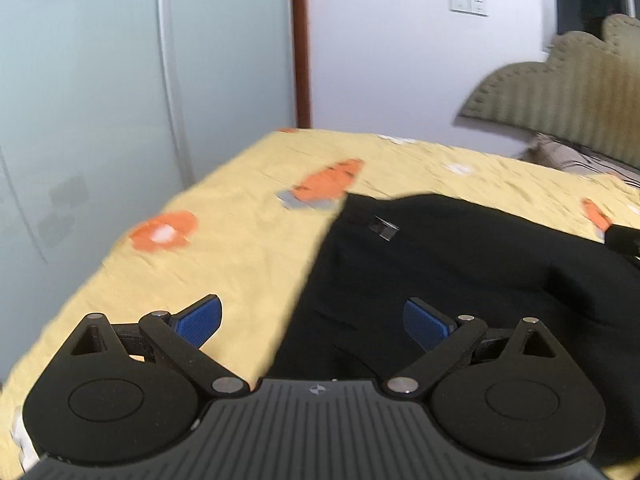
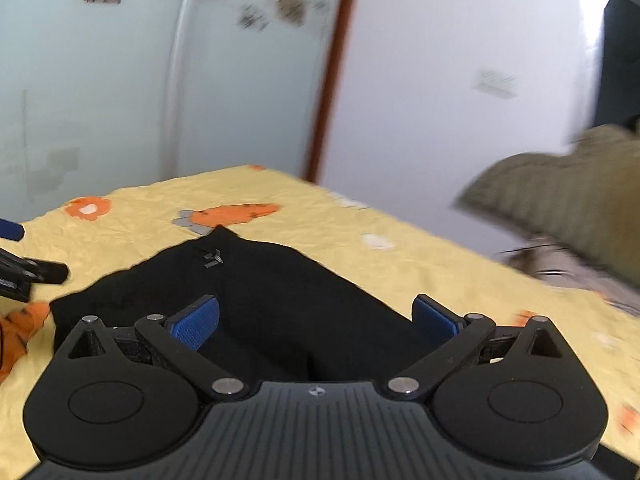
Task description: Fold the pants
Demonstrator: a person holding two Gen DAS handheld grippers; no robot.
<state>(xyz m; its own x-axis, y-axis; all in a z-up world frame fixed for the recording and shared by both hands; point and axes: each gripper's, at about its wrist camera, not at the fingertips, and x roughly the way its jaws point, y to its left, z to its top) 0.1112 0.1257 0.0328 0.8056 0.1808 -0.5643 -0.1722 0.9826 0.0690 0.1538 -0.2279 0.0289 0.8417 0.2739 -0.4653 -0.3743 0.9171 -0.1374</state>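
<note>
Open yellow bedsheet (image 1: 224, 240) left of the black pants (image 1: 440, 264), headboard (image 1: 560, 92) blocking the far right — wardrobe doors (image 1: 100, 100) close beyond the bed edge

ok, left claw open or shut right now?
Open. The left claw has its blue pads spread wide with nothing between them, hovering over the edge of the black pants.

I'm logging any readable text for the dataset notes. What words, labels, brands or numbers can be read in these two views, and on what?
No readable words or numbers in either view.
Black pants: a small grey tag or logo, too blurred to read.
Left gripper and right gripper: each body bears a small round emblem, a symbol with no letters.
Wall switches: any markings are too small to read.
</note>
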